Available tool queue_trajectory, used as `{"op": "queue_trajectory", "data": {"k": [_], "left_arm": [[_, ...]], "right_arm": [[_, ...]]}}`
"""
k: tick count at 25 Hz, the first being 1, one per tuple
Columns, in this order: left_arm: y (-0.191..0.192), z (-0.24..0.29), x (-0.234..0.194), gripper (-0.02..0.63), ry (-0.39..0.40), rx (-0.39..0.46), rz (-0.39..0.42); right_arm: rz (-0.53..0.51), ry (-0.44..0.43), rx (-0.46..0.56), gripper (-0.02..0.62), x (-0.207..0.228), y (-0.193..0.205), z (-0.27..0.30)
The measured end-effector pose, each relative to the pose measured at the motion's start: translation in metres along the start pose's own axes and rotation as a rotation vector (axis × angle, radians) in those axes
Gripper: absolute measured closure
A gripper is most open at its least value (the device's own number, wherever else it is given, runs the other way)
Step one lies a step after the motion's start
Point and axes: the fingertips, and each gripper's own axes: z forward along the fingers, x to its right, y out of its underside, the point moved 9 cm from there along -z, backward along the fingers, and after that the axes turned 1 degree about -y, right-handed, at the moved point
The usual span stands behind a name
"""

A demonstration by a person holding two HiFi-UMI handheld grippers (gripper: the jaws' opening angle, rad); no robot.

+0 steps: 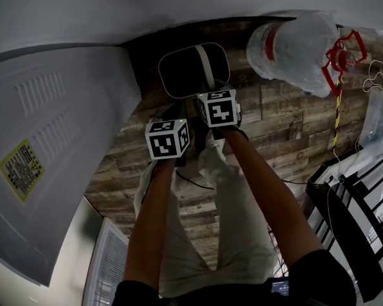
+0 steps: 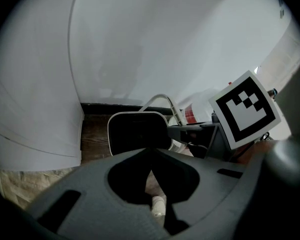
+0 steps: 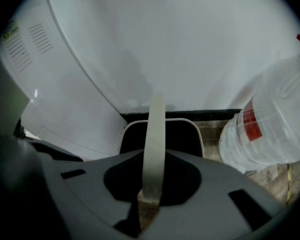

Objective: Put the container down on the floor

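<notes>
Though blk, white-rimmed rnd container [image 1: 182, 75].

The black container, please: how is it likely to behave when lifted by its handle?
It looks empty and thin-walled, so the container is probably light. The right gripper clamps only its narrow, hoop-like handle, so it may swing or tilt about that grip. Its broad, open shape suggests it should sit stably once set down.

I am seeing a wood-plank floor [image 1: 274, 126] running along the wall; a water jug [image 1: 293, 43] is resting on it, and a black cable [image 1: 191, 180] is trailing across it.
</notes>
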Motion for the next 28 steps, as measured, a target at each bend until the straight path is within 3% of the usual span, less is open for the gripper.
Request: {"op": "queue_trajectory", "data": {"k": [28], "left_arm": [[-0.004,0.061,0.051,0.591,0.066,-0.076,0.088]], "right_arm": [[0.126,0.030,0.004,0.561,0.087,0.020,0.007]]}}
